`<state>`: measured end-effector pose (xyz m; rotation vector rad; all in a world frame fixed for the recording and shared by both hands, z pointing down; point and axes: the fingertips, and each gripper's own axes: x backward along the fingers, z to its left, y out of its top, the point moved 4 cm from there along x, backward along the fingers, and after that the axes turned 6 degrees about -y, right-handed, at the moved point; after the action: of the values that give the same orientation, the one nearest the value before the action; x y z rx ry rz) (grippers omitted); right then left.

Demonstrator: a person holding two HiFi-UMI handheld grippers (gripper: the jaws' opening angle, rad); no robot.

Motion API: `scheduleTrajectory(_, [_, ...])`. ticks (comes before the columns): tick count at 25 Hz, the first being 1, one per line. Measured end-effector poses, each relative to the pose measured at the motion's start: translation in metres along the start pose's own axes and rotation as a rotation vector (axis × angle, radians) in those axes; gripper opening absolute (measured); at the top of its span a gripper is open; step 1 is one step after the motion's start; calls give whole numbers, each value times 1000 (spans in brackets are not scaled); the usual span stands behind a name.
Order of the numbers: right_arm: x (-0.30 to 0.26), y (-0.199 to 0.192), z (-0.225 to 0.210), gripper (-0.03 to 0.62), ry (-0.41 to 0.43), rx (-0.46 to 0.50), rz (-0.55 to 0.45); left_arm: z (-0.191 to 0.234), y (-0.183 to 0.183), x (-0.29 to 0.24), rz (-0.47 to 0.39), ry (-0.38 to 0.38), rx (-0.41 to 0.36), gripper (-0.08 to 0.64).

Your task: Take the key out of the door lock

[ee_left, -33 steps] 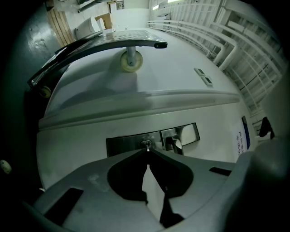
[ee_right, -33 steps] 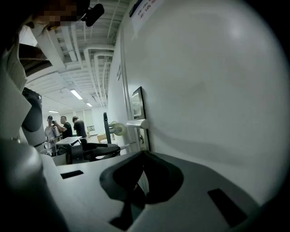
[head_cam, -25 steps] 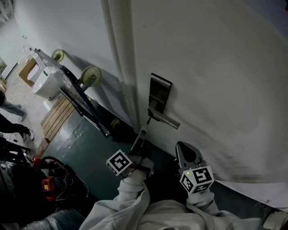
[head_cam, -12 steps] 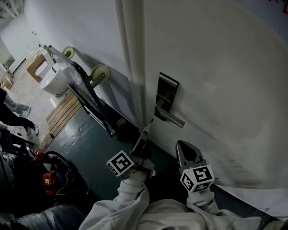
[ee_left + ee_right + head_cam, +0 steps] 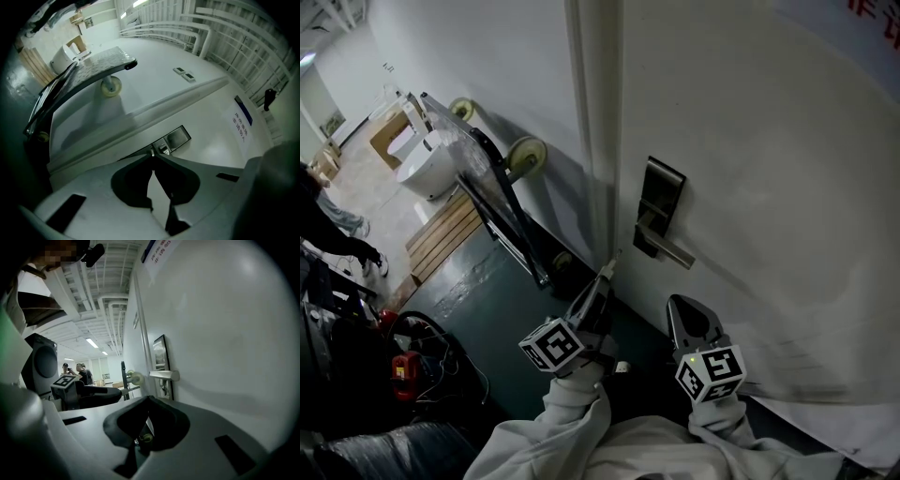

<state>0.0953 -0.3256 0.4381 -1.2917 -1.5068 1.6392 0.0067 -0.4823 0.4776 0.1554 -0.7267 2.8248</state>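
The dark lock plate (image 5: 662,208) with its lever handle (image 5: 668,251) sits on the white door (image 5: 769,169). My left gripper (image 5: 607,272) points up at it from the lower left, a short gap away, shut on a small metal key (image 5: 612,257). In the left gripper view the key (image 5: 151,151) sticks out of the closed tips (image 5: 151,153), just short of the lock plate (image 5: 174,139). My right gripper (image 5: 680,302) hangs shut and empty below the handle. In the right gripper view its tips (image 5: 146,398) point along the door toward the handle (image 5: 164,375).
A hand truck with pale wheels (image 5: 502,202) leans against the wall left of the door frame (image 5: 598,141). A wooden pallet (image 5: 441,234), a white container (image 5: 427,169) and cables with a red object (image 5: 403,370) lie further left. People stand in the background (image 5: 82,373).
The left gripper's tip was close under the lock plate and now stands further from it, down and to the left, with the key. The head view has shifted. The right gripper has stayed put.
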Motion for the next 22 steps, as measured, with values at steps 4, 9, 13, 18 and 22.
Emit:
scheduleTrajectory(4, [-4,2,5,52,20,4,-6,-7,10,7,5,19,-134,25])
scheduleTrajectory(9, [-10,3,8,52,40,10,-10,-19,21,12,42,61,-387,25])
scheduleTrajectory(13, [-14,5,7,52,45,10,-15,-25,22,11,86,92,-602,25])
scheduleTrajectory(18, [-18,8,1,52,34,7,-17,-24,18,12,147,108,-769,25])
scheduleTrajectory(22, [-20,9,-7,52,17,6,-16,-18,17,16,177,160,-873,25])
